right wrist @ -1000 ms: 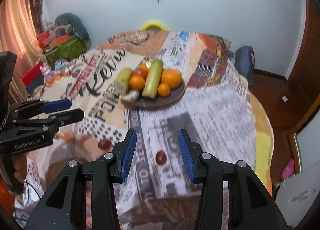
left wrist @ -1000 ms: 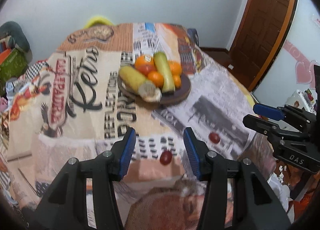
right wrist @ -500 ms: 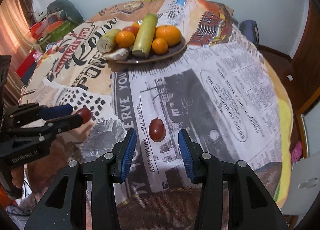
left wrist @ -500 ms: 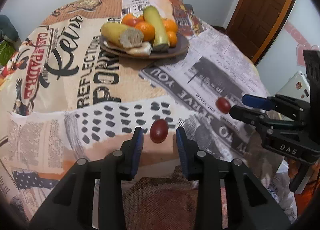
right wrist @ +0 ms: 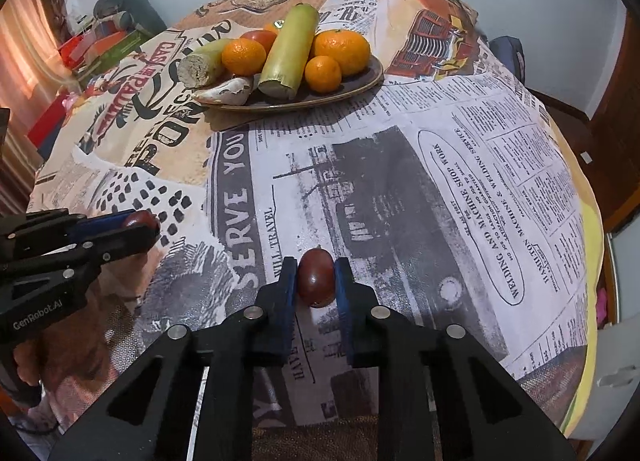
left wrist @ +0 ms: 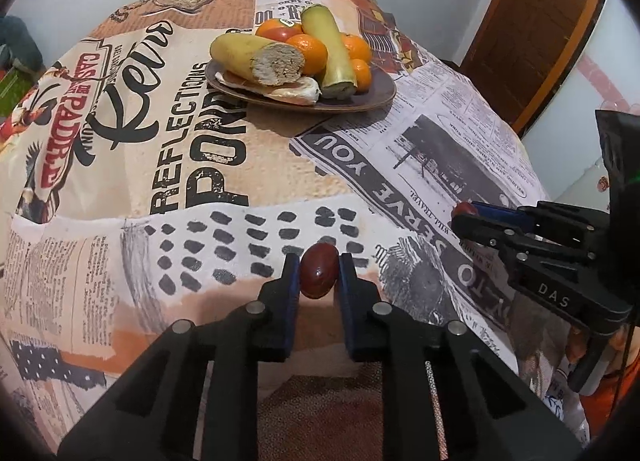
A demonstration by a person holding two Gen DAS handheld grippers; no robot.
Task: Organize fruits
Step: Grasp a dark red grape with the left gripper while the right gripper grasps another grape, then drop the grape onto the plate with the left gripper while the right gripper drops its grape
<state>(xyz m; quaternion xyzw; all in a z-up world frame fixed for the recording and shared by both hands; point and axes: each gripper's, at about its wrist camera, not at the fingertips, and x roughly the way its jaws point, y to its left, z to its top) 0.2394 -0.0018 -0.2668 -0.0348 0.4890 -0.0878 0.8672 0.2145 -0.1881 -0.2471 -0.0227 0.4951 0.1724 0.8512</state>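
Note:
My left gripper (left wrist: 318, 261) is shut on a small dark red fruit (left wrist: 318, 275) at the near edge of the table. My right gripper (right wrist: 316, 265) is shut on a second dark red fruit (right wrist: 316, 279) on the newspaper-print cloth. Each gripper shows in the other's view: the right one (left wrist: 466, 217) with its fruit (left wrist: 464, 208) at the right, the left one (right wrist: 146, 227) with its fruit (right wrist: 140, 218) at the left. A brown plate (left wrist: 380, 95) at the far middle holds oranges (left wrist: 310, 53), a tomato, a green gourd (left wrist: 326, 47) and a cut yellow-green one (left wrist: 256, 57). It also shows in the right wrist view (right wrist: 360, 81).
The round table is covered with a printed cloth (right wrist: 460, 181) that hangs over its edges. A wooden door (left wrist: 532, 21) stands at the right. Clutter (right wrist: 100, 45) lies on the floor at the far left. A blue chair (right wrist: 508, 53) stands behind the table.
Both grippers have come down and forward to the table and closed on the two red fruits, which lay loose between their open fingers before.

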